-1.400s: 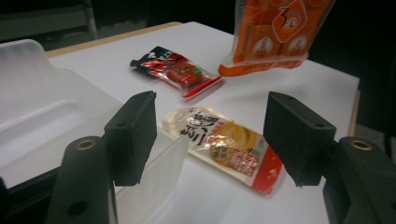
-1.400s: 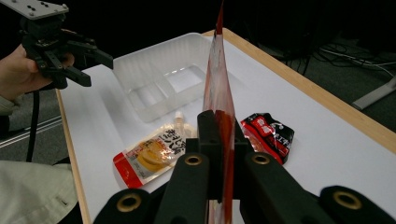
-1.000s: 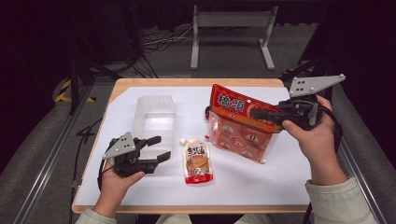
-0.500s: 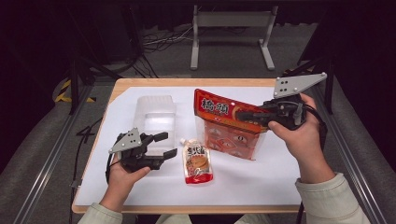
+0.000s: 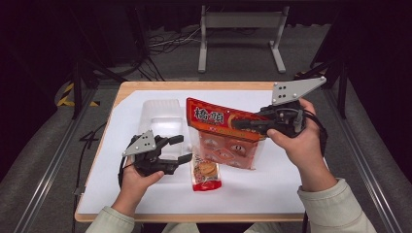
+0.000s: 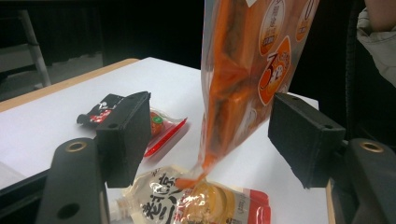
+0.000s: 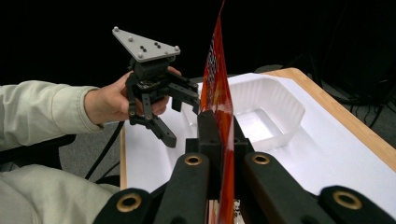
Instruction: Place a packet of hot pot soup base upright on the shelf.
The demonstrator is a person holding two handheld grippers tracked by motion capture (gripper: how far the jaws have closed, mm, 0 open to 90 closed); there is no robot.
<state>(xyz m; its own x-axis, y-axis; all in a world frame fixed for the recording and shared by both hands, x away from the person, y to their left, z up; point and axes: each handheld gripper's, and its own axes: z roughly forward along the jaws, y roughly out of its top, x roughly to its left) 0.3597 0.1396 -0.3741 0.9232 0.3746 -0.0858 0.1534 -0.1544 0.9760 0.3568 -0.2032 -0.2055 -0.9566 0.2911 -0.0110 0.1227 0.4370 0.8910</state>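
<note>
Orange bag further left, bottom blurred.

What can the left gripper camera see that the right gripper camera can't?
The left gripper view alone has the beige sauce pouch and a small red packet lying on the table. The right gripper view alone has the clear plastic tray and the left gripper, jaws open. Both have the orange snack bag, lifted by the right gripper.

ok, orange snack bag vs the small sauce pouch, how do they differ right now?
The orange snack bag is clamped at its top edge in the right tongs and hangs upright; the small sauce pouch lies flat on the table, ungripped. The bag is much bigger than the pouch. Both are sealed printed food packs.
</note>
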